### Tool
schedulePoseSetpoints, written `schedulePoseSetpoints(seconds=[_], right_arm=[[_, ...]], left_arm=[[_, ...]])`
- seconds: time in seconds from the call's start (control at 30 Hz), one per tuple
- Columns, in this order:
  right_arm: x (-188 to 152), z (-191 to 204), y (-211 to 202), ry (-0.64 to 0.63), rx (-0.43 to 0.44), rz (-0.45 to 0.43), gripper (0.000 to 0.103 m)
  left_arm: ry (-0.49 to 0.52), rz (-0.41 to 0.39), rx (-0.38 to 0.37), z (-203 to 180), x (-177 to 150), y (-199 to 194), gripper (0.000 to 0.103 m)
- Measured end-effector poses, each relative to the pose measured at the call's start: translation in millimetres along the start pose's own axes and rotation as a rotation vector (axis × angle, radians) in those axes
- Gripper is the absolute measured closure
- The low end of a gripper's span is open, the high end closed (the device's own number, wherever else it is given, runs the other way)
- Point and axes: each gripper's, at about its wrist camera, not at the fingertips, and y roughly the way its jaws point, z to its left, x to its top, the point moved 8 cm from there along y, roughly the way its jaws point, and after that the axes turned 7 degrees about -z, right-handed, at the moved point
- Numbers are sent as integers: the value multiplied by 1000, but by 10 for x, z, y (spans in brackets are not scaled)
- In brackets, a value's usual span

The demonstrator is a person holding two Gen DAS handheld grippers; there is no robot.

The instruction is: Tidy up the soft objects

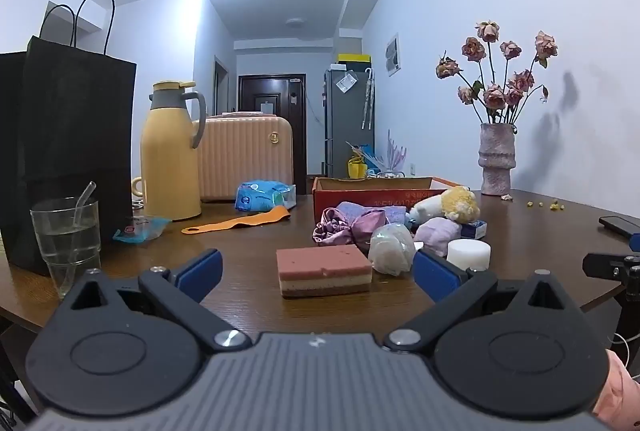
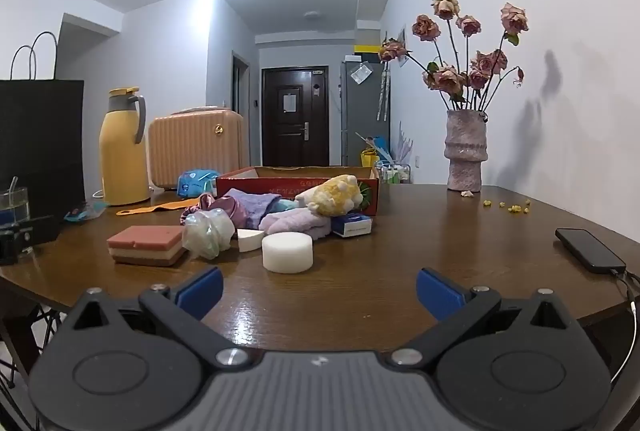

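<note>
While both tools hover low over the dark wooden counter (image 2: 360, 295), neither holds anything; the left gripper (image 1: 318, 271) has its blue pads spread wide, with the layered pink, cream and brown sponge (image 1: 325, 269) lying on the wood just ahead, between the lines of its fingers but touched by neither; the right gripper (image 2: 319, 289) is likewise spread wide over bare wood, with the white round foam puck (image 2: 287, 252) a little ahead of it and left of centre. Soft things sit heaped in front of the red cardboard box (image 2: 296, 185), which stands open near the middle of the counter; a crumpled clear plastic wrap (image 2: 208, 233) lies between the sponge and the puck, a white wedge sponge (image 2: 249, 239) just beside the puck, a lilac fluffy cloth (image 2: 298, 225) behind it, and a yellow plush toy (image 2: 334, 195) leaning against the box's front wall; a purple satin scrunchie (image 1: 344, 227) and a purple towel (image 2: 252, 205) lie at the heap's left, and a small blue-and-white carton (image 2: 352, 225) at its right. Farther left stand a yellow thermos jug (image 1: 170, 155), a black paper bag (image 1: 68, 135) and a glass with a straw (image 1: 66, 239); a vase of dried roses (image 2: 466, 155) stands by the wall, and a black phone (image 2: 590, 250) lies near the right edge.
</note>
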Motion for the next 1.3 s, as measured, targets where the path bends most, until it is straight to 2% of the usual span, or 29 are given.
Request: schedulePoseSetpoints(seconds=[0.13,0.2,0.27,0.37,0.7,1.3], right_arm=[[224,-128,-117,-65,-7,-32,0],[351,-315,-147,-63,-25,-48,0],[468,-450,-161,-42,-57,-65,0],[502,-577,-151,20,-55,-58,0],[457,-267,-113,-41,2,-60,0],[329,-295,-32,-6,2,5,0]], left_arm=[[-4,-3,7,36,3,3,0],[-10,-3,10,69,1,3,0],[-14,5,16,57,-6,22,0],[-5,15,19,62,-21,58,0],[17,2,39,77,-3,43,0],[37,-9,48,110,45,54,0]])
